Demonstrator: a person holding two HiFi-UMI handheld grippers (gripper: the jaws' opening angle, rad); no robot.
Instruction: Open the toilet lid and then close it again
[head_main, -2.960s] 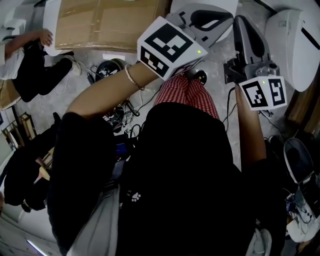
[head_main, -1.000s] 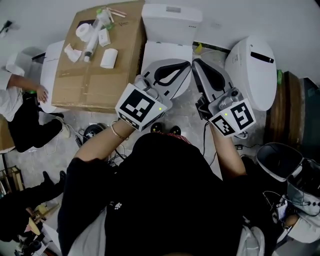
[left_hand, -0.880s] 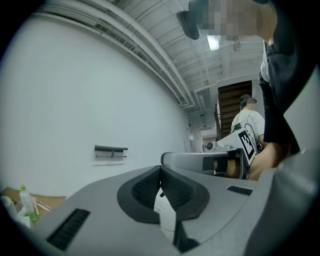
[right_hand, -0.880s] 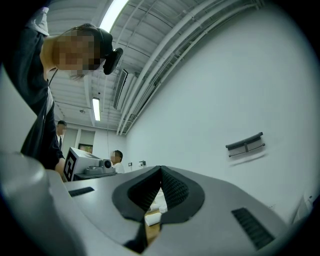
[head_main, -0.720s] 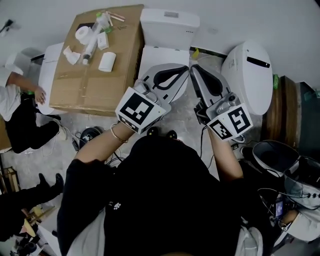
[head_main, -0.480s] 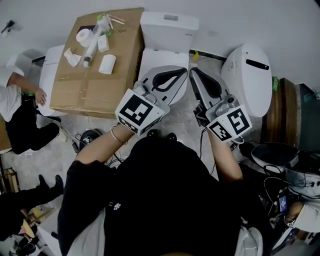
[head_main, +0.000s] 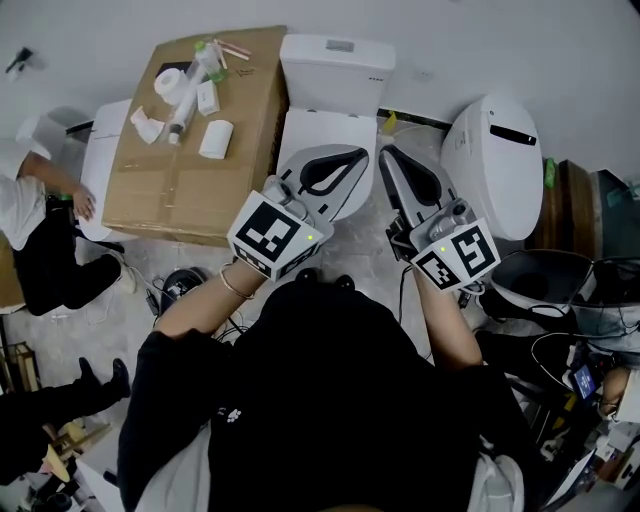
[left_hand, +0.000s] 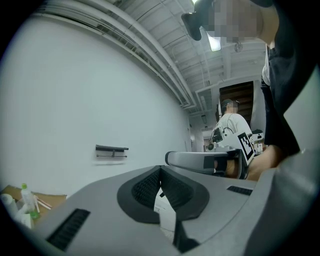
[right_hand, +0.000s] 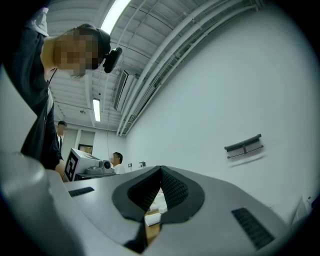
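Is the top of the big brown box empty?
No, the cardboard box has a bottle and several small white things lying on its top.

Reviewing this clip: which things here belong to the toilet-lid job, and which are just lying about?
Part of the job:
- white ceramic toilet in the middle
- its white lid
- left gripper and right gripper, both shut on nothing

Lying about:
- brown cardboard box
- white paper roll on it
- green-capped plastic bottle
- second white toilet at the right
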